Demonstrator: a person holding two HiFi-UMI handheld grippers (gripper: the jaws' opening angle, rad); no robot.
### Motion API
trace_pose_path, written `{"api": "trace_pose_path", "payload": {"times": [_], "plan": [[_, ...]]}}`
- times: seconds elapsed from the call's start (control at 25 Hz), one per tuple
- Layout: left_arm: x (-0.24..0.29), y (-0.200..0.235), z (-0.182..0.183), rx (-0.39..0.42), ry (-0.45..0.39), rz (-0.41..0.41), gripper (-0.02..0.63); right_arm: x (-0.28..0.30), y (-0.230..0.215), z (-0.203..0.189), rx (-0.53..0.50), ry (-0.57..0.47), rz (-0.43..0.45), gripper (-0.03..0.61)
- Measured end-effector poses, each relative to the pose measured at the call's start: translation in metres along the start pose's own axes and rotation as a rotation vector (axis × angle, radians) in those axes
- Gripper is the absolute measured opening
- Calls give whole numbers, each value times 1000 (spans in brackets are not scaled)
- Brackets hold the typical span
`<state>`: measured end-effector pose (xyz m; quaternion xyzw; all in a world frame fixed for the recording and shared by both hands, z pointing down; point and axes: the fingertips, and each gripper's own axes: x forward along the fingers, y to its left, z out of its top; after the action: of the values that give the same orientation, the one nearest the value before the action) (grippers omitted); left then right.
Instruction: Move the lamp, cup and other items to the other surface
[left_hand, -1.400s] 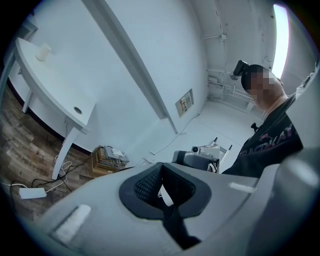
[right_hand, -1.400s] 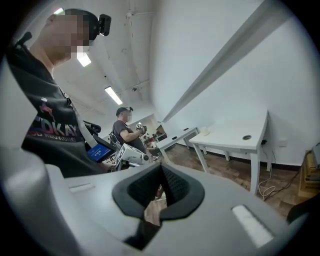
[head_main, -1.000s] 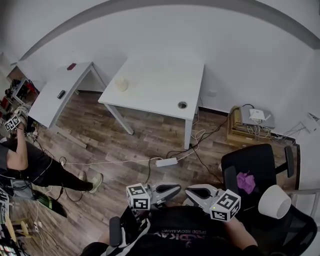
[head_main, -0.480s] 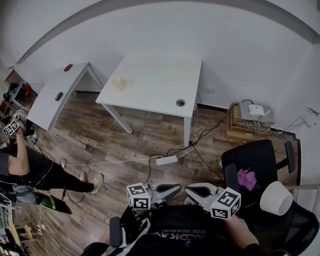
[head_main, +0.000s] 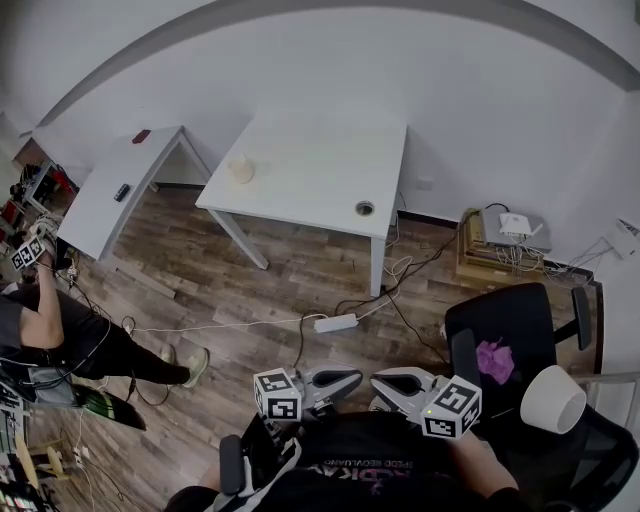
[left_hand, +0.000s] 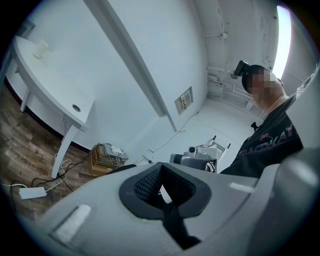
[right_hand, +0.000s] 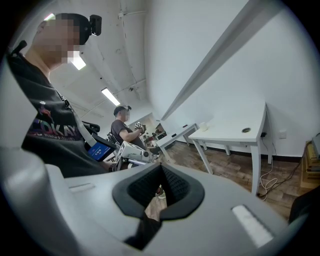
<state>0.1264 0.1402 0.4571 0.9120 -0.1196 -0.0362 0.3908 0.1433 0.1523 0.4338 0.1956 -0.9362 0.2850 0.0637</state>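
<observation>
Held close to the person's body at 6 o'clock, the left gripper (head_main: 345, 378) and right gripper (head_main: 385, 381) each have their jaws closed on nothing. The cup (head_main: 241, 168) stands upright at 11 o'clock on the white table (head_main: 320, 170). The lamp (head_main: 550, 400) lies at 4 o'clock beside the office chair (head_main: 510, 325), shade mouth toward 3 o'clock (long axis roughly 9-to-3). Nothing has shifted since a second ago.

The dark T-shirt (head_main: 360, 465) bears print; the grey left tool (head_main: 352, 377) and right tool (head_main: 378, 380) bear black-and-white marker cubes (head_main: 277, 394).
</observation>
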Motion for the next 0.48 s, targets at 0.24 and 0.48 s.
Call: {"api": "trace_pose_path", "payload": {"times": [0.24,0.48], "plan": [[0,-2,-2,2,-9,1,-5,0,2,-1,2,3,8,5],[-4,-4,0,-10,-38,10,-4,0,5,-3,3,10,20,5]]}}
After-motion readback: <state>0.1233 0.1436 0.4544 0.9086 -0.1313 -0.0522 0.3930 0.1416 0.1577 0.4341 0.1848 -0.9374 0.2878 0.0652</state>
